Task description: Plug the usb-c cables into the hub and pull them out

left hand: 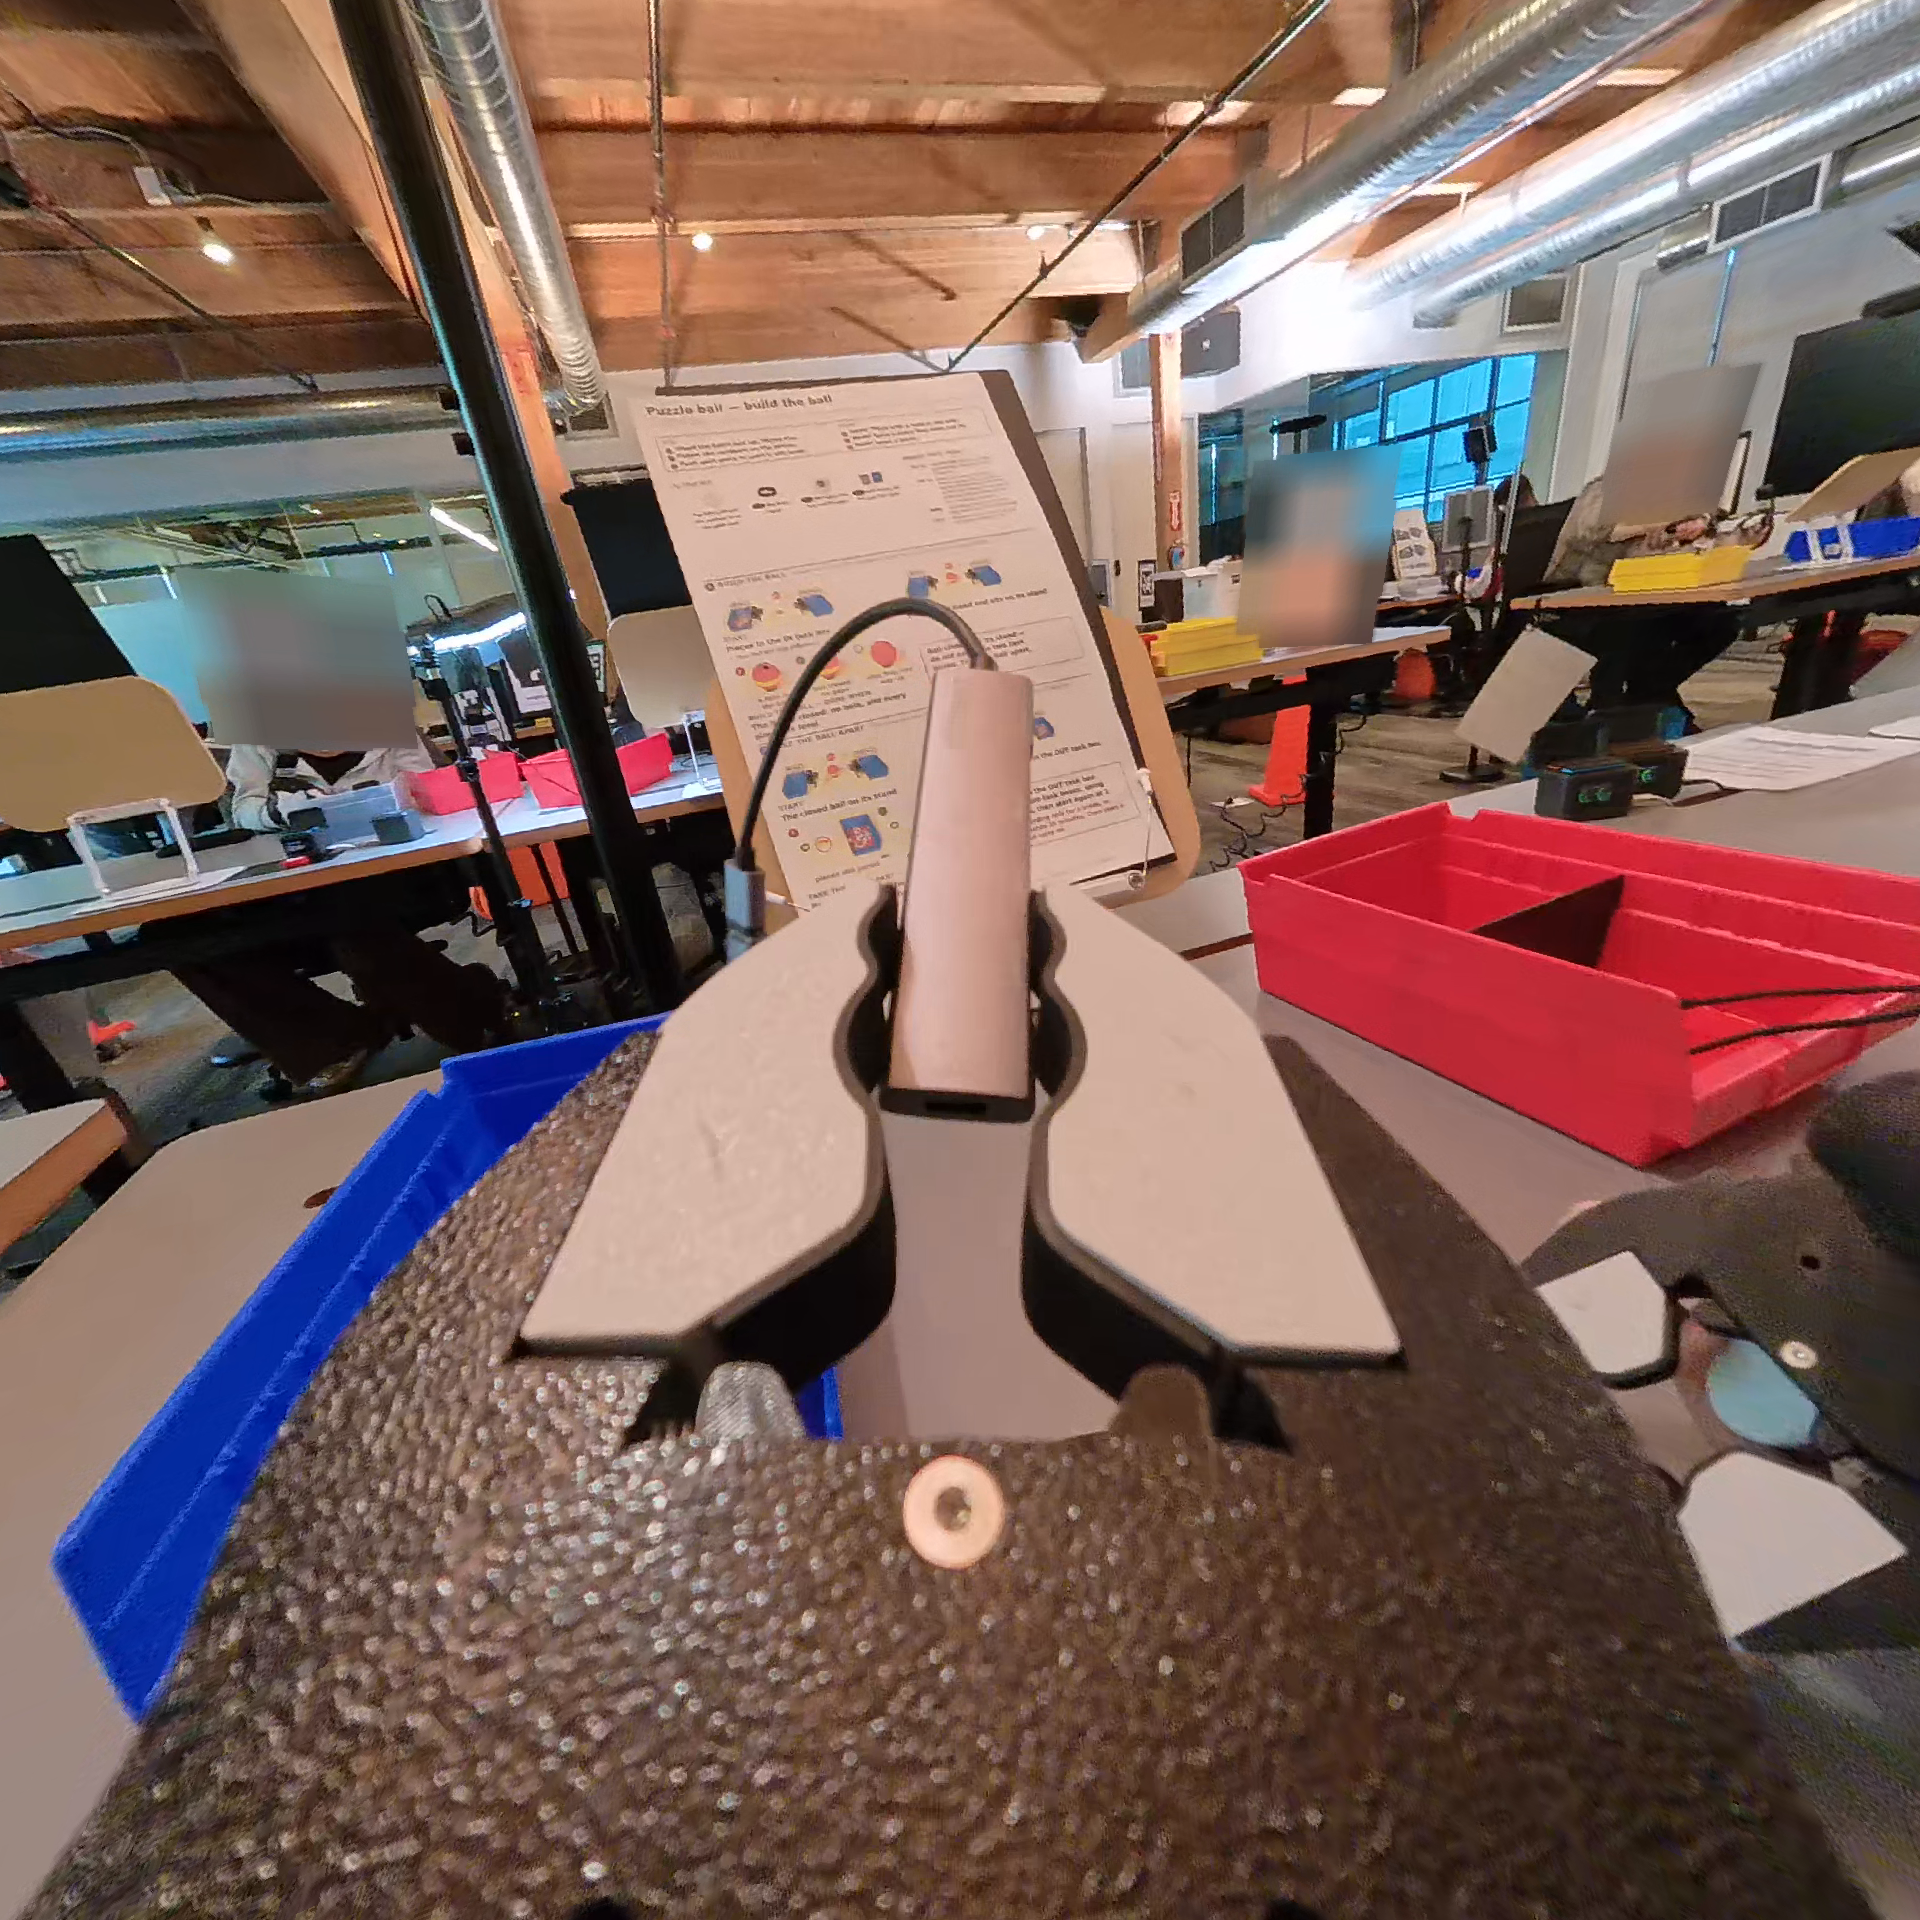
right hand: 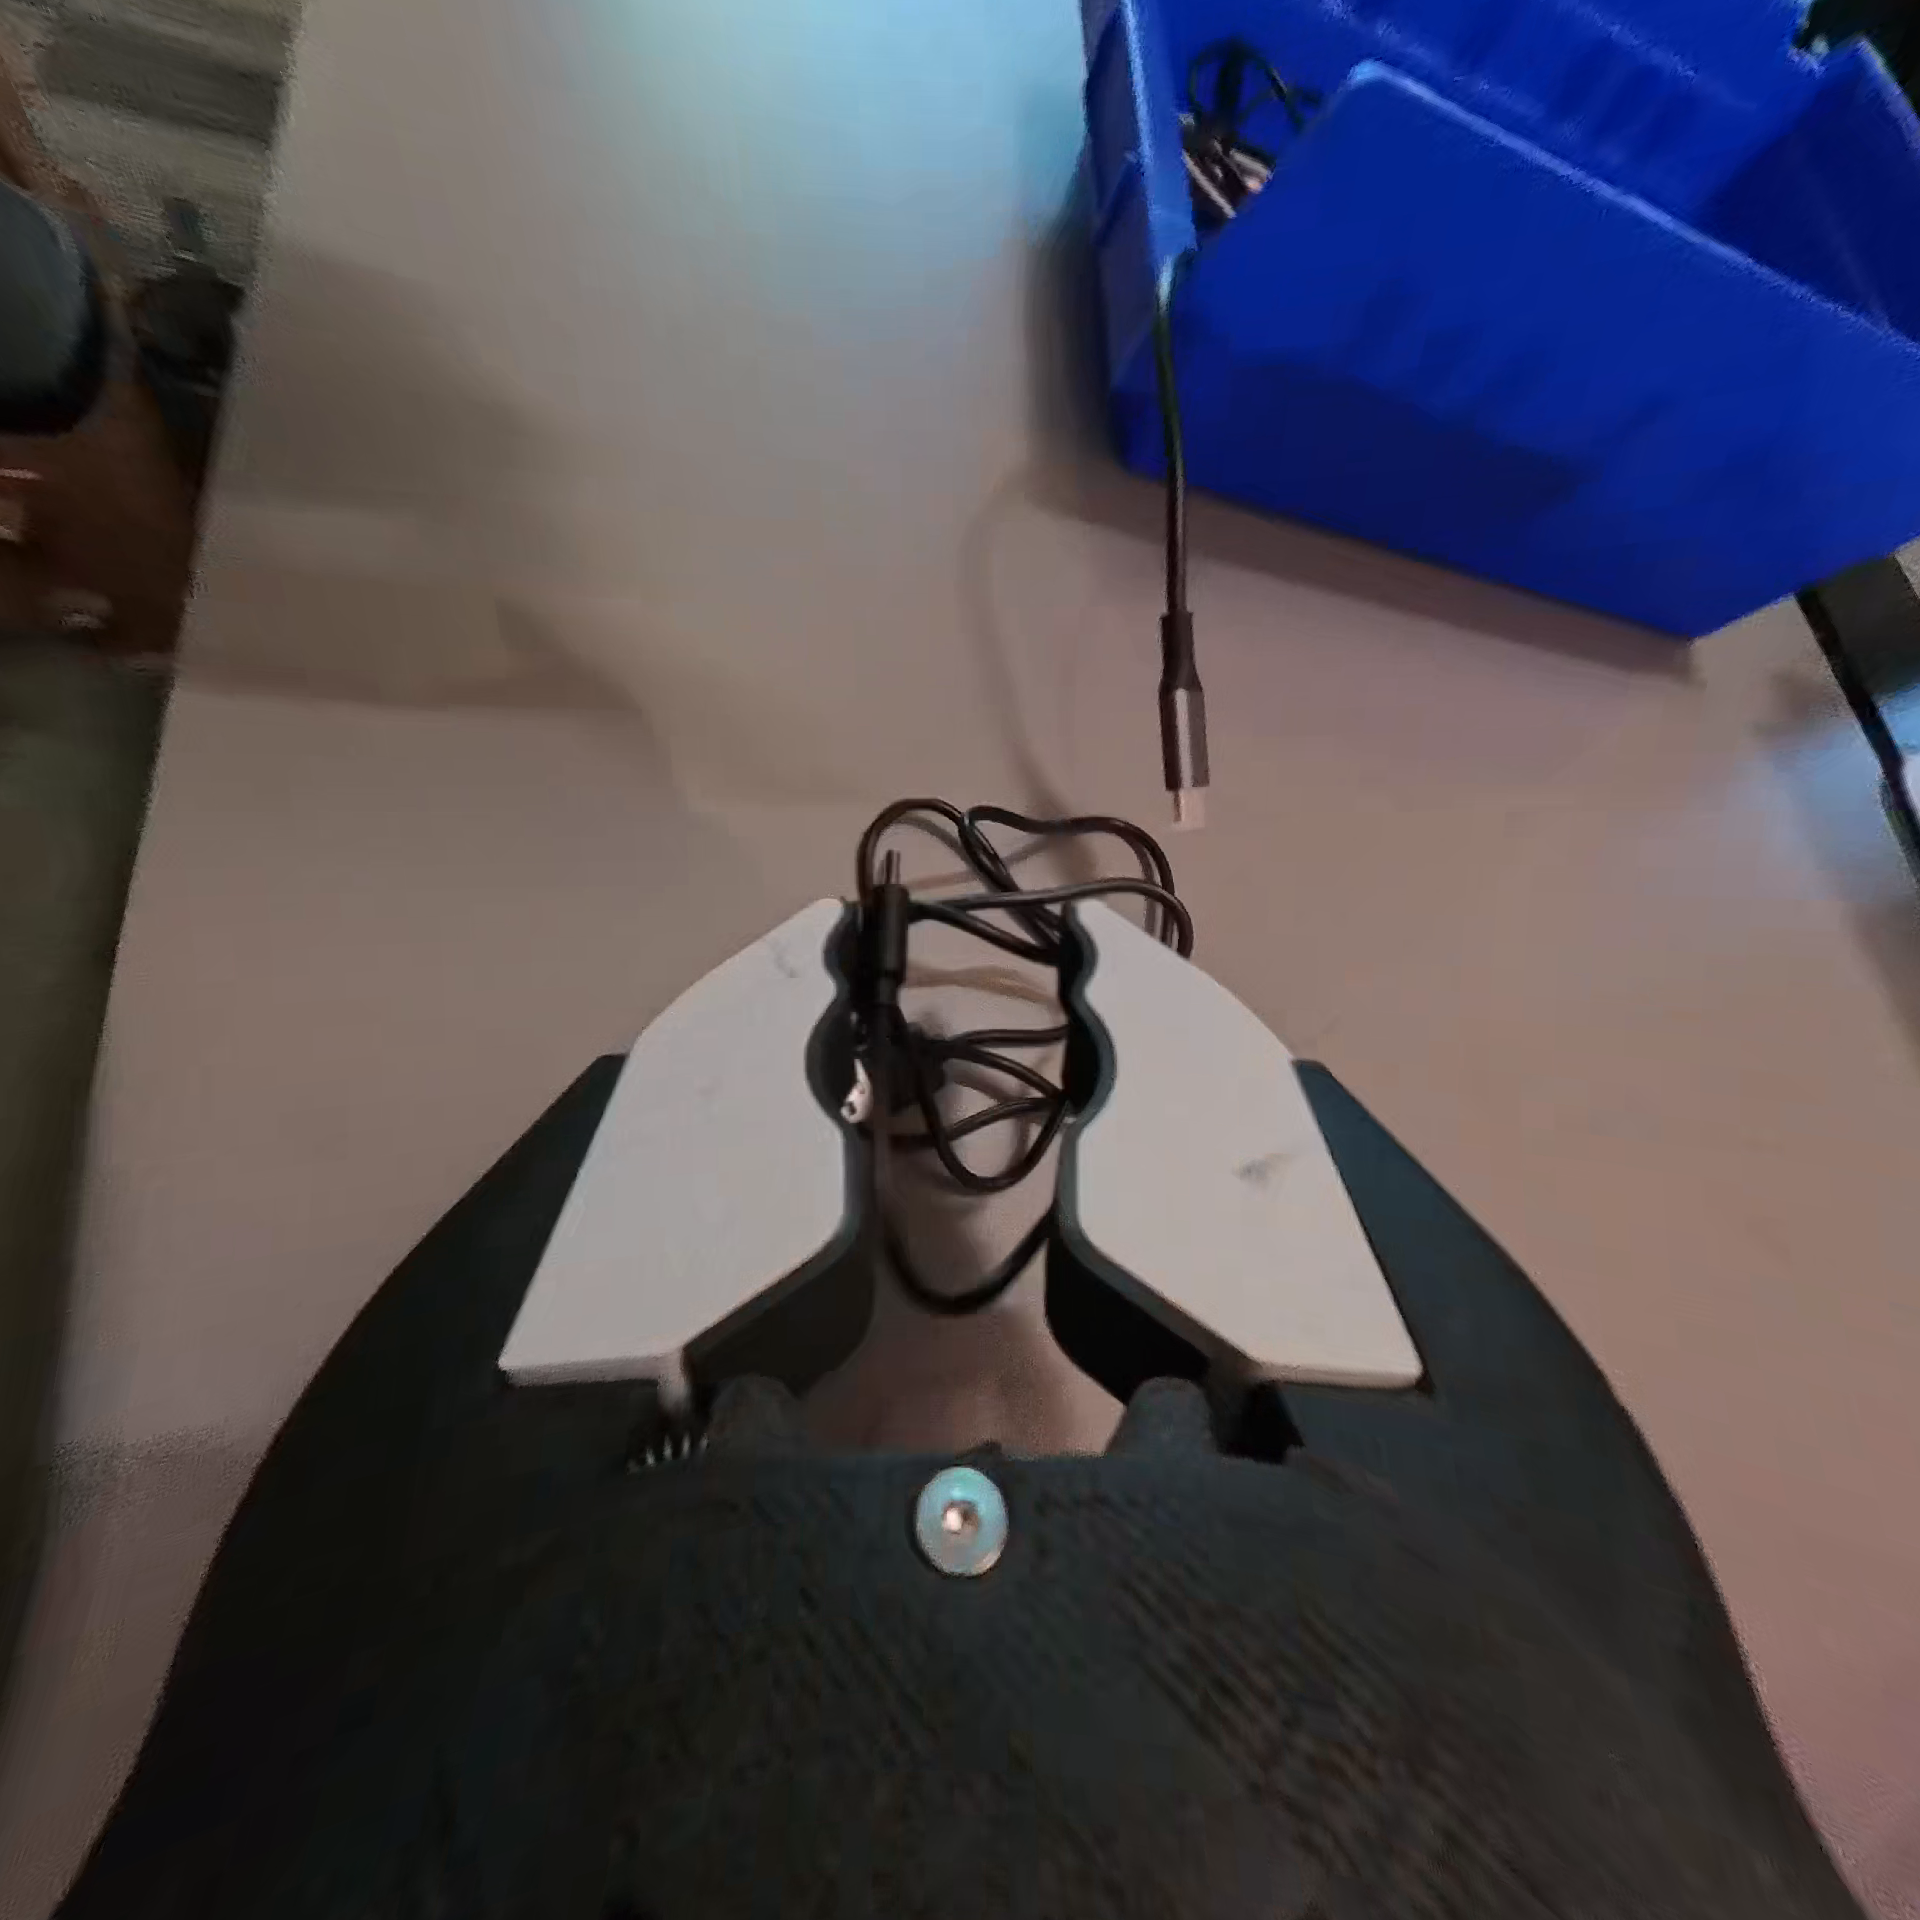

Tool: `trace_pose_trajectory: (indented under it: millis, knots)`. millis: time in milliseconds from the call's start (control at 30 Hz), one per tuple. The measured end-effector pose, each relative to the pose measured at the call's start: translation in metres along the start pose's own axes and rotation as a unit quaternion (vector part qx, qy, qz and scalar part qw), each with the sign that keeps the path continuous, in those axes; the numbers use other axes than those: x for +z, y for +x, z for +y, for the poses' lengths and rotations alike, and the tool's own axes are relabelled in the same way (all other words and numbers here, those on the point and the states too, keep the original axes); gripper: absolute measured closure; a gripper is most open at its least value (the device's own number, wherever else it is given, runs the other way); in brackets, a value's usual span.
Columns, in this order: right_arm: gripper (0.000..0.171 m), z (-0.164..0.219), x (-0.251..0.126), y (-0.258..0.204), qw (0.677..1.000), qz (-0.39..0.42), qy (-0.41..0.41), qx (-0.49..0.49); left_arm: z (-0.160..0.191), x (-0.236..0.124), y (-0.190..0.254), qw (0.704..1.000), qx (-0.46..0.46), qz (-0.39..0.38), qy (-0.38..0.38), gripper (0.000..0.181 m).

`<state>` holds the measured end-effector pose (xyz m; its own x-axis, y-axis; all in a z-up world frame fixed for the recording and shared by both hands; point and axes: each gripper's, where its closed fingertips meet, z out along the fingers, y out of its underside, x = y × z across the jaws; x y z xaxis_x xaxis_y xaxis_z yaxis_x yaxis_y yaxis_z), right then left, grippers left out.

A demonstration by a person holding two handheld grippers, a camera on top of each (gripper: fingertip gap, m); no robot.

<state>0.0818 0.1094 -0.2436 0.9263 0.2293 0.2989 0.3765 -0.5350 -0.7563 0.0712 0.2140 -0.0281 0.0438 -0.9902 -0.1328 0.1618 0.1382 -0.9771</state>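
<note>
My left gripper is shut on a slim silver hub and holds it raised and pointing away, with an open port on its near end. The hub's own dark tail cable loops from its far end down to the left and ends in a grey plug. That plug also hangs free in the right wrist view. My right gripper is shut on a tangled bundle of thin black USB-C cable just above the table. It also shows in the left wrist view at the lower right.
A blue bin sits under my left gripper; in the right wrist view it holds more cables. A red divided bin stands to the right. An instruction sheet on a stand and a black pole stand behind. One gripper's finger ends stand about 25 centimeters off the other's.
</note>
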Motion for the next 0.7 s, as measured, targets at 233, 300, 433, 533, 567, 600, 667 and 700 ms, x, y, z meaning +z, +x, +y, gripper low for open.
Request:
trace_pose_trajectory:
  millis: [233,300,433,533,567,600,667,700]
  knots:
    - [0.097,0.017,0.012,-0.003,0.997,-0.001,-0.065,0.029,0.003,0.002,0.002,1.0,0.001,0.007,-0.005,0.158]
    - [0.099,0.023,0.015,-0.006,0.995,-0.014,-0.083,0.049,0.004,0.002,0.002,1.0,-0.001,0.008,-0.007,0.158]
    - [0.107,0.032,0.017,0.001,0.985,-0.011,-0.105,0.135,0.008,0.005,0.006,1.0,-0.004,0.015,-0.014,0.158]
    - [0.121,0.039,0.013,0.003,0.975,-0.022,-0.112,0.19,0.01,0.006,0.007,1.0,-0.002,0.016,-0.017,0.158]
    - [0.125,0.04,0.012,0.004,0.975,-0.019,-0.112,0.19,0.011,0.007,0.007,1.0,-0.003,0.017,-0.018,0.158]
    - [0.138,0.041,0.01,0.003,0.976,-0.023,-0.114,0.186,0.011,0.007,0.007,1.0,-0.004,0.017,-0.017,0.158]
    - [0.158,0.041,0.009,0.001,0.978,-0.035,-0.118,0.165,0.011,0.007,0.007,1.0,-0.007,0.016,-0.017,0.158]
    - [0.16,0.041,0.009,0.0,0.981,-0.036,-0.115,0.154,0.011,0.006,0.007,1.0,-0.008,0.017,-0.017,0.158]
